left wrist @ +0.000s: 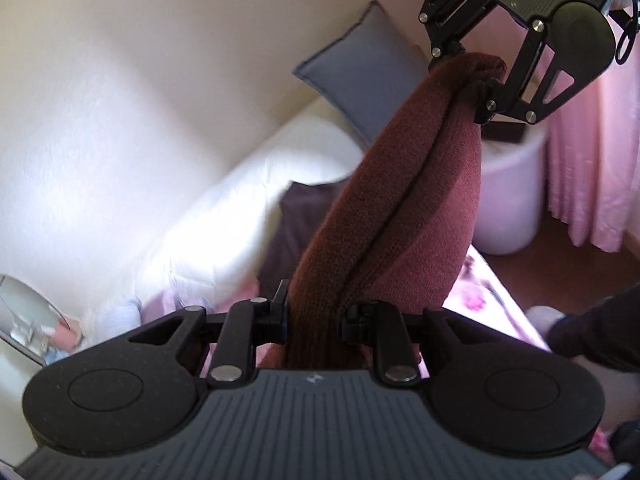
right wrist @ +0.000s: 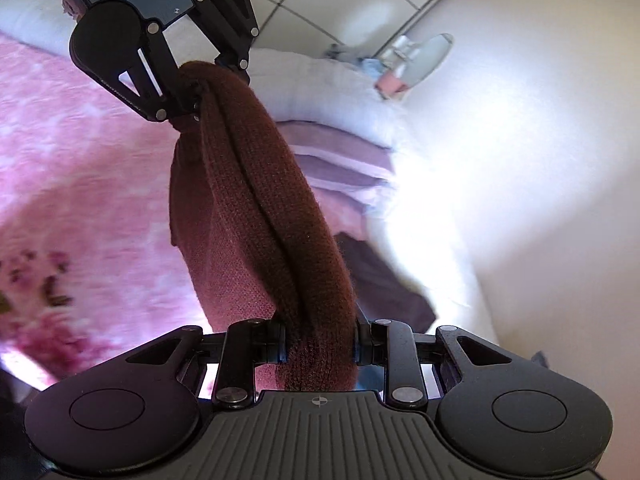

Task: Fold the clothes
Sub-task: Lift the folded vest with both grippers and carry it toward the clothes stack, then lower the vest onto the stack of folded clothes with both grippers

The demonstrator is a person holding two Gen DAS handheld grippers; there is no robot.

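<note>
A rust-red knitted garment (left wrist: 384, 216) hangs stretched in the air between my two grippers, above a bed. My left gripper (left wrist: 314, 318) is shut on one bunched end of it. At the top right of the left wrist view my right gripper (left wrist: 466, 80) pinches the other end. In the right wrist view the same garment (right wrist: 256, 208) runs up from my right gripper (right wrist: 320, 346), shut on it, to my left gripper (right wrist: 208, 92) at the upper left. Loose cloth sags below the taut fold.
The bed has a pink flowered cover (right wrist: 80, 168), a white duvet (left wrist: 248, 200), a grey pillow (left wrist: 360, 76) and folded purple clothes (right wrist: 340, 160). A white round bin (left wrist: 512, 196) and pink curtain (left wrist: 592, 160) stand by the bed. A dark sleeve (left wrist: 600, 328) shows at right.
</note>
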